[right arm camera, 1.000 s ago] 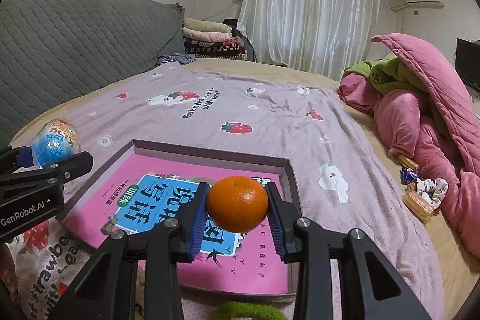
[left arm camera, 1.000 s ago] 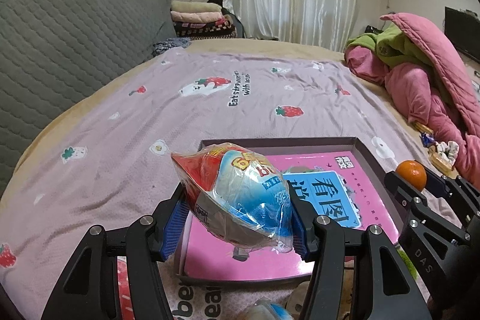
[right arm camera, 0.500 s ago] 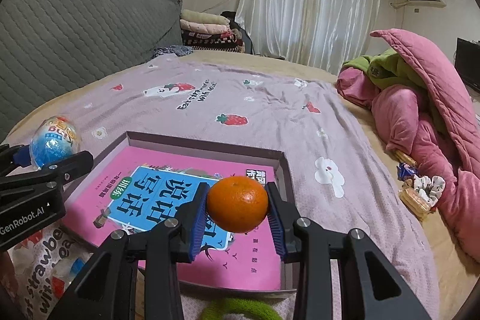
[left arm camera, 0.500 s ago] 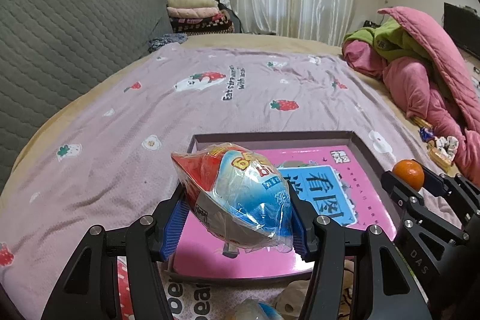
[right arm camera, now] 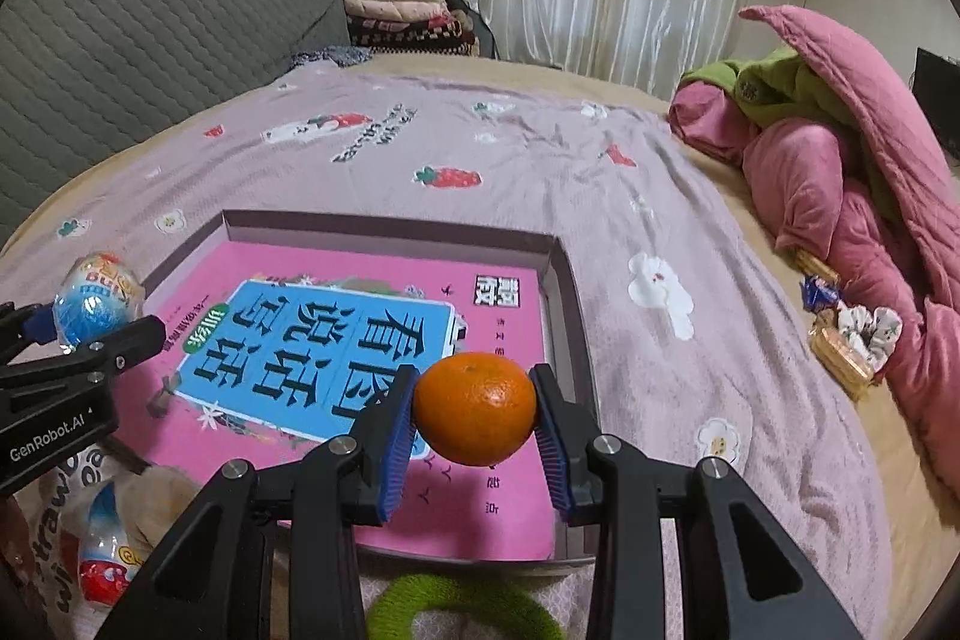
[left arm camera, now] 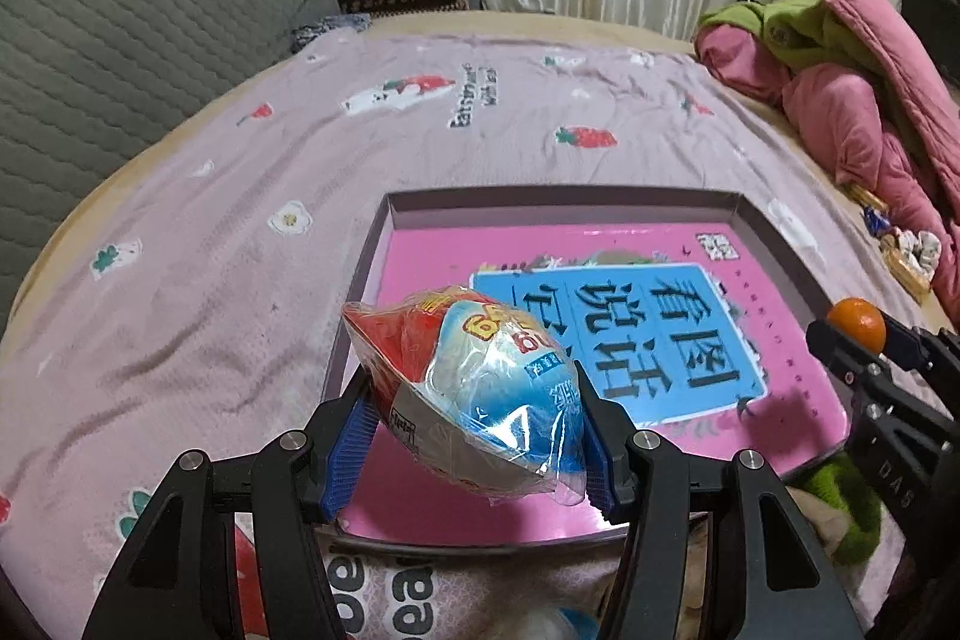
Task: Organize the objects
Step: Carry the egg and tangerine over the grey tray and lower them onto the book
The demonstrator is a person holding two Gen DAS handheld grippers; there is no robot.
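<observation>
I have both grippers loaded over the shallow grey cardboard tray (left arm camera: 774,220) that sits on the lilac strawberry-print bedspread (left arm camera: 252,196). The left gripper (left arm camera: 474,436) has its fingers about half spread and pressed on the plastic-wrapped blue, white and red egg-shaped snack (left arm camera: 480,388). The right gripper (right arm camera: 474,418) has its fingers drawn in narrower, pinching the round orange tangerine (right arm camera: 474,407).

My read on progress: 1 thing is stored, the pink book with the blue title panel (right arm camera: 324,358), which lies flat and fills most of the tray floor. Both held items hang above the tray's near end and neither is down, so 2 placements remain. Loose things also wait at the near edge: a second wrapped egg snack (right arm camera: 105,556) and a fuzzy green ring (right arm camera: 456,610). Small bits lie far right beside the pink quilt (right arm camera: 864,196); whether they belong to the job I cannot tell.

The egg snack's long axis runs tilted across the fingers, red end up and left, blue end down and right. The tangerine has no long axis to speak of. The book's long side runs near to far.
</observation>
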